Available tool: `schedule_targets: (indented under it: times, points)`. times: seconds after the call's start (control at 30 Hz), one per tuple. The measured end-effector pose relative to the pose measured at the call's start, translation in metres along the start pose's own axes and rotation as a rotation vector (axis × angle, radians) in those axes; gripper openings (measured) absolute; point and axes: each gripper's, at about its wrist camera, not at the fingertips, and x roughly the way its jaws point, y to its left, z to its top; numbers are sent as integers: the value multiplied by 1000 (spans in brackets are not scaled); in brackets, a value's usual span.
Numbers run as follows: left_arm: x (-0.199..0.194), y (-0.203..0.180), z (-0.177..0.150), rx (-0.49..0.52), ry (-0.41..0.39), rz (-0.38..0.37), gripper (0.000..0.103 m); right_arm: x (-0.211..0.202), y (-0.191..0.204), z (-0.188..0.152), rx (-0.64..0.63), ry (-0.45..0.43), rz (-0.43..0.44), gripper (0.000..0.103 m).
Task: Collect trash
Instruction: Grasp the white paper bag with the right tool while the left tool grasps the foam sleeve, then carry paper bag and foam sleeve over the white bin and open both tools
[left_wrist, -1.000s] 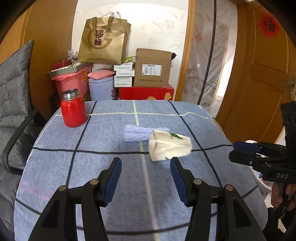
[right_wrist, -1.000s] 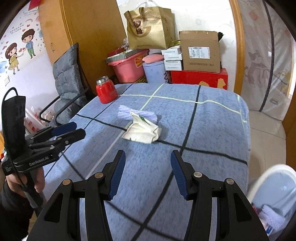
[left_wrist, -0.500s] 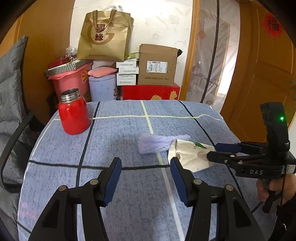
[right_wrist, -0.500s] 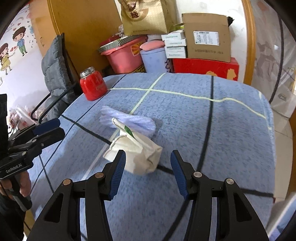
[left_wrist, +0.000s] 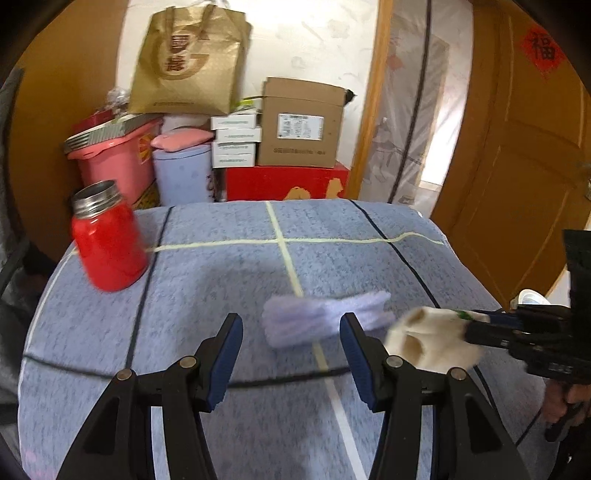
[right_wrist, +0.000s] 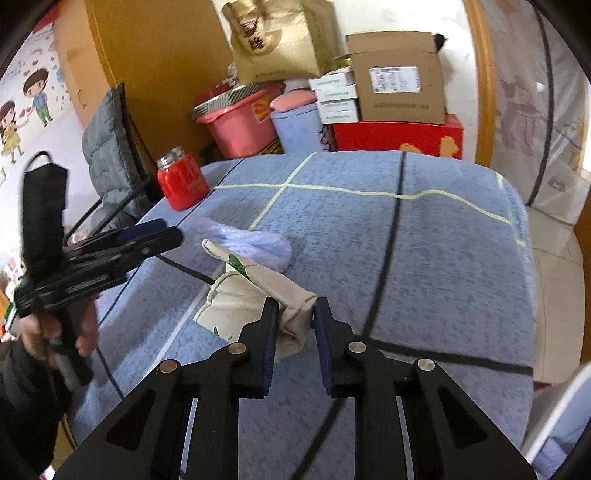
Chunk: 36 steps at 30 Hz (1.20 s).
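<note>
Red jar and lavender bag blurred – white bin cut off.

Right gripper jaws now on wrapper

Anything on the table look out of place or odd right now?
Two crumpled scraps sit mid-table: a cream wrapper, pinched by the right gripper, and a lilac wad touching it. The red jar stands upright; nothing spilled.

Red flask with steel neck upright near far-left corner of blue checked tablecloth; behind table: gold paper bag, pink tub, cardboard box on red box
</note>
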Motion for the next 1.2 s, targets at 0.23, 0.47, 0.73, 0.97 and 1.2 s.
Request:
schedule_targets:
  times: [0.23,0.47,0.73,0.97,1.2]
  points:
    - [38,4,14,15,25,-43,55,-19,-17,-9,35,-9,-18,21]
    - [53,-9,7,50,107,-155,55,-29,-25,-18,49,-11,-19,21]
    - [45,-43,-7,161,120,-133,55,-45,-35,-31,81,-23,-29,21]
    - [55,-70,-20,228,174,-9,25,-65,-41,-38,98,-50,-55,21]
    - [14,-84,-25,125,112,-24,22,-88,-46,-49,119,-77,-77,21]
